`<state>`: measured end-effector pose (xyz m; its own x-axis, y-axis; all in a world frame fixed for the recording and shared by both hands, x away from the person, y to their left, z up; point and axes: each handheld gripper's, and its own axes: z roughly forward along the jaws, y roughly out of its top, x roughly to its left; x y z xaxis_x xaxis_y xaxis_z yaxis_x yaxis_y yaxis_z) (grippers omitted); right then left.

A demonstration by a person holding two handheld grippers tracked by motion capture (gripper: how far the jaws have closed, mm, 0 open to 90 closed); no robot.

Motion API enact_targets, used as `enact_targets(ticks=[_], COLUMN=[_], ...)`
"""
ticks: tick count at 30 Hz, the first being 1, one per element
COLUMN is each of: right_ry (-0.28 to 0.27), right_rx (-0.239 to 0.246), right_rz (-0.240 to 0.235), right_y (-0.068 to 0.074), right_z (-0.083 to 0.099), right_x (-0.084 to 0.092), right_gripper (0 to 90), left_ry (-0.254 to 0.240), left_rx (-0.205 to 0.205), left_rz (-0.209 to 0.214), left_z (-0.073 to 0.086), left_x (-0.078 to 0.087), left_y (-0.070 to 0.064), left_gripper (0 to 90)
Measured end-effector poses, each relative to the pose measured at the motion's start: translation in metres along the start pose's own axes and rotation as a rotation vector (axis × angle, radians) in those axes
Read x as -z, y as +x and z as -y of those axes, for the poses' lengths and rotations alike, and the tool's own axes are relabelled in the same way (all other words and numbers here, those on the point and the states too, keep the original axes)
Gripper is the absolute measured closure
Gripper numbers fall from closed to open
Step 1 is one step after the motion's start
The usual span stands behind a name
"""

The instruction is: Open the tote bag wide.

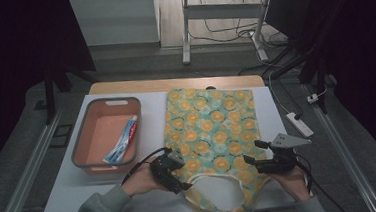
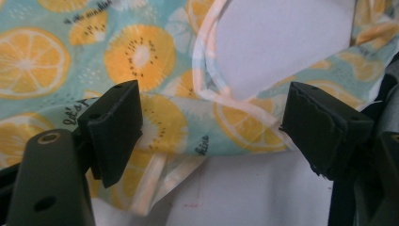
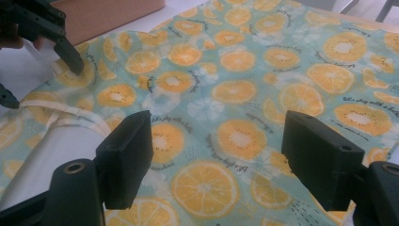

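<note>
Fabric printed with orange slices, a tote bag, lies flat across the white table, its handle end toward the person. Left gripper sits low at the bag's near left corner, jaws spread wide over the hem, nothing pinched. Right gripper hovers above the near right part, jaws apart too. A grey-rimmed bin beside the bag holds a toothpaste tube.

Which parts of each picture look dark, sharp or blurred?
High view: dark surroundings, evenly lit table, small soft-edged fruit-print bag. Left gripper view: print fairly sharp, the left hand-held gripper jaws close and soft. Right gripper view: the right hand-held gripper jaws blurred, far bag edge softer.
</note>
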<state>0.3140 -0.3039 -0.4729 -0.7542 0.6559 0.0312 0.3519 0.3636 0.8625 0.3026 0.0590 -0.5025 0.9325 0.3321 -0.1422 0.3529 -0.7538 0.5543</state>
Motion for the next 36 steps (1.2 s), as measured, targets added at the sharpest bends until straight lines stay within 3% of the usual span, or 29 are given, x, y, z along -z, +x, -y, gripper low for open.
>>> enact_targets(ticks=[2, 3, 4, 5, 6, 7, 8, 10, 17, 22, 25, 27, 28, 29, 31, 34, 36], right_ry=[0.002, 0.003, 0.003, 0.004, 0.004, 0.004, 0.004, 0.005, 0.006, 0.024, 0.033, 0.049, 0.061, 0.061, 0.092, 0.125, 0.178], right_rx=[0.001, 0.003, 0.003, 0.004, 0.004, 0.005, 0.005, 0.006, 0.011, 0.036, 0.068, 0.096, 0.104, 0.104, 0.119, 0.136, 0.150], right_rz=[0.000, 0.000, 0.000, 0.001, 0.001, 0.000, 0.000, -0.002, -0.005, -0.021, -0.062, -0.074, -0.111, -0.111, -0.171, -0.204, -0.235], right_y=[0.000, 0.000, 0.000, 0.000, 0.000, 0.000, 0.000, 0.000, 0.002, 0.008, 0.017, 0.024, 0.031, 0.031, 0.043, 0.051, 0.062], right_z=[0.000, 0.000, 0.000, 0.000, 0.000, 0.001, 0.001, 0.001, -0.001, -0.005, -0.010, -0.014, -0.016, -0.016, -0.017, -0.014, -0.006], right_x=[0.000, 0.000, 0.000, 0.000, 0.000, 0.000, 0.000, 0.000, 0.000, 0.001, 0.002, 0.003, 0.003, 0.003, 0.003, 0.002, -0.002], right_gripper=[24.9, 24.9, 24.9, 24.9, 24.9, 25.0, 25.0, 24.9, 24.9, 26.3, 27.7, 27.7, 27.6, 27.6, 27.0, 26.5, 25.8], left_ry=[0.017, 0.033, 0.045, 0.054, 0.059, 0.063, 0.060, 0.039, -0.031, -0.158, -0.266, -0.309, -0.325, -0.335, -0.354, -0.362, -0.359], left_rx=[-0.012, -0.020, -0.019, -0.019, -0.016, -0.011, -0.005, 0.017, 0.043, 0.074, 0.121, 0.136, 0.144, 0.148, 0.161, 0.170, 0.173], left_rz=[0.005, 0.007, 0.009, 0.019, 0.028, 0.030, 0.026, 0.028, 0.059, 0.062, 0.026, -0.001, -0.008, -0.010, -0.019, -0.020, -0.022], left_z=[0.001, 0.001, 0.002, 0.002, 0.003, 0.003, 0.003, 0.003, 0.003, 0.002, 0.002, 0.002, 0.002, 0.002, 0.003, 0.004, 0.005], left_x=[-0.004, -0.006, -0.007, -0.008, -0.009, -0.008, -0.008, -0.005, 0.007, 0.026, 0.043, 0.053, 0.057, 0.060, 0.064, 0.067, 0.066], left_y=[-0.001, -0.001, -0.002, -0.001, 0.000, 0.001, 0.002, 0.005, 0.009, 0.012, 0.017, 0.022, 0.024, 0.026, 0.028, 0.031, 0.032], left_gripper=[28.6, 37.3, 37.3, 52.0, 52.0, 68.3, 68.3, 82.9, 89.0, 89.0, 89.1, 89.1, 89.2, 89.2, 89.1, 89.1, 89.1])
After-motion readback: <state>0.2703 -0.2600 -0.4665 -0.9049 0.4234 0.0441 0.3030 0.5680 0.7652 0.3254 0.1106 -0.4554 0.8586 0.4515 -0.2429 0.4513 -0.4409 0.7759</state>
